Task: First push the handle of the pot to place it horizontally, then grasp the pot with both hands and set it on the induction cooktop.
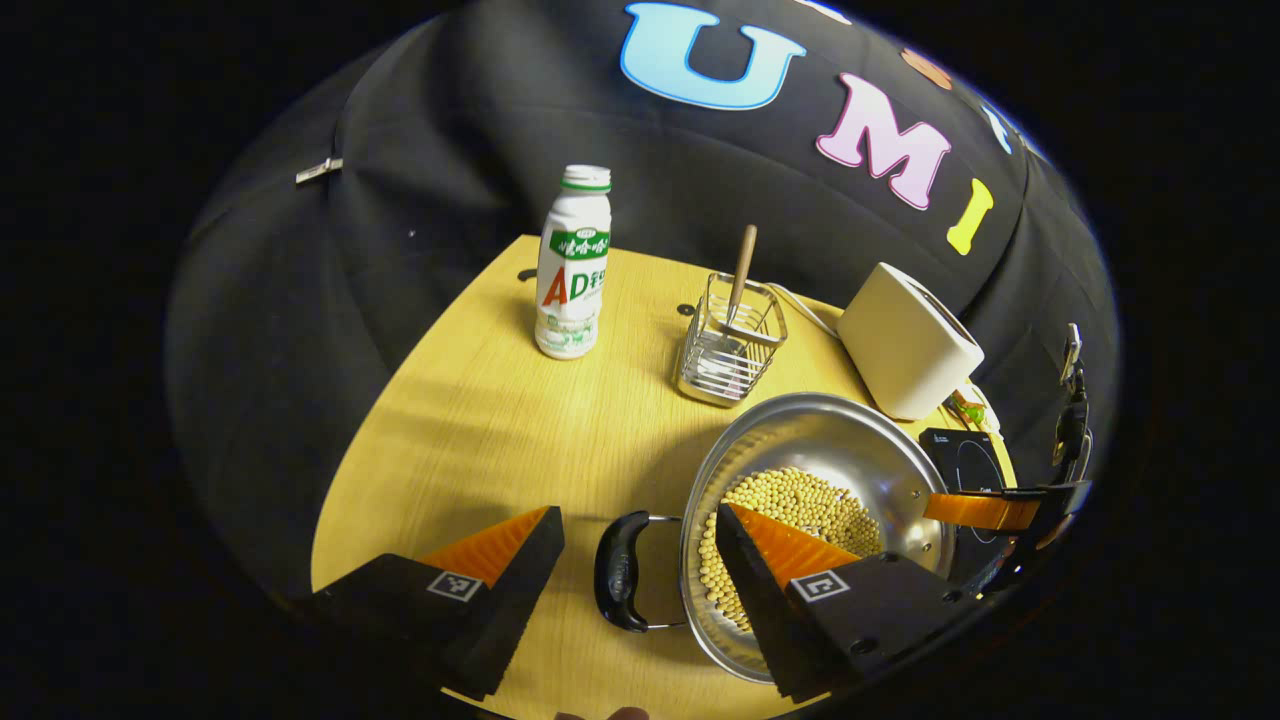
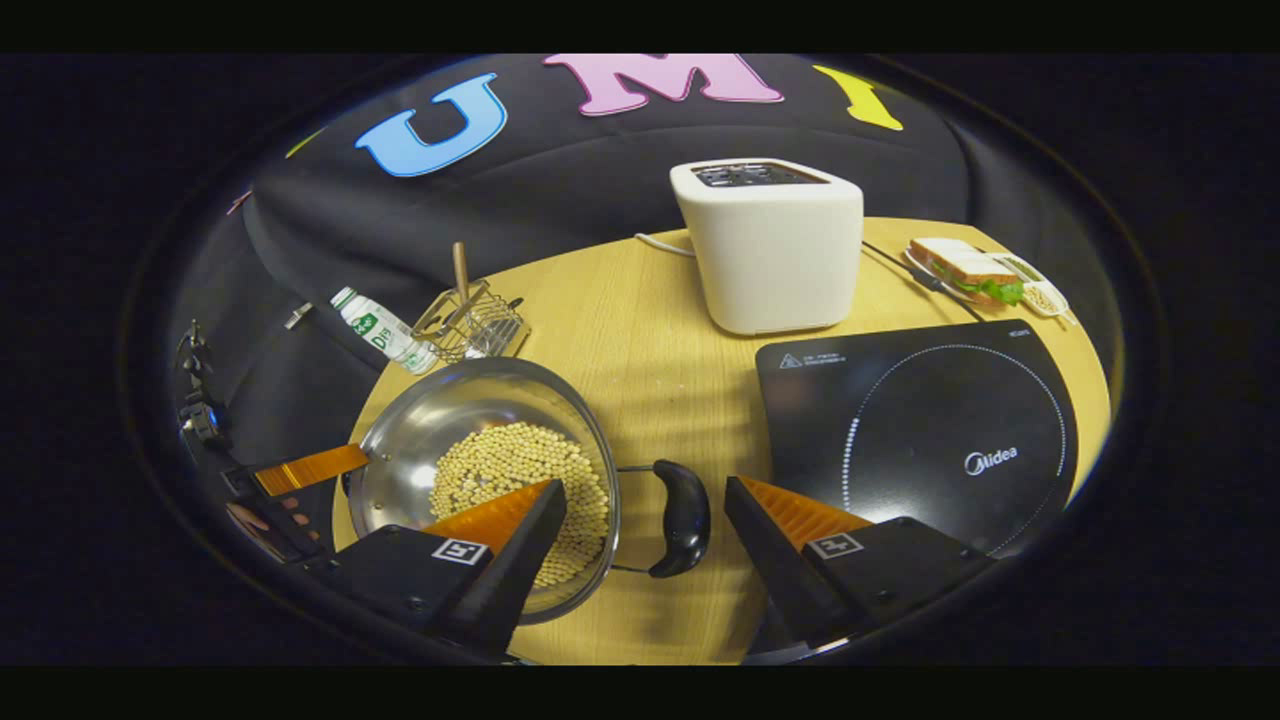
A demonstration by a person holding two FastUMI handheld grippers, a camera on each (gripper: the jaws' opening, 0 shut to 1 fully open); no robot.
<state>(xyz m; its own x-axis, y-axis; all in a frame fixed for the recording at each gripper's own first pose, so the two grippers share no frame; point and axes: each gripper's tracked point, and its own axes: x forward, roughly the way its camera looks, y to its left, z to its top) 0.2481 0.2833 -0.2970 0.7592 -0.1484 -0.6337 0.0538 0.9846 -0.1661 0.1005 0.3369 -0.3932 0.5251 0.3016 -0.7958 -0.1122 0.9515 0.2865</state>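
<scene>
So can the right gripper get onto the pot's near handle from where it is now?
Probably yes. The right gripper is open, and the pot's black handle lies flat on the table between its two fingers with nothing in between; the induction cooktop sits off to the side.

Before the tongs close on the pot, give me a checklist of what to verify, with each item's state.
1. Left tongs open around the pot's left handle: ok, the handle sits in the gap.
2. Right tongs open around the right handle: ok.
3. Handles lying flat, out to the sides: ok, as far as both views show.
4. Cooktop free to take the pot: ok, nothing stands on it.
5. Path from pot to cooktop: ok, bare table between them; the toaster stands behind.
6. Beans low enough not to spill: cannot tell.
</scene>
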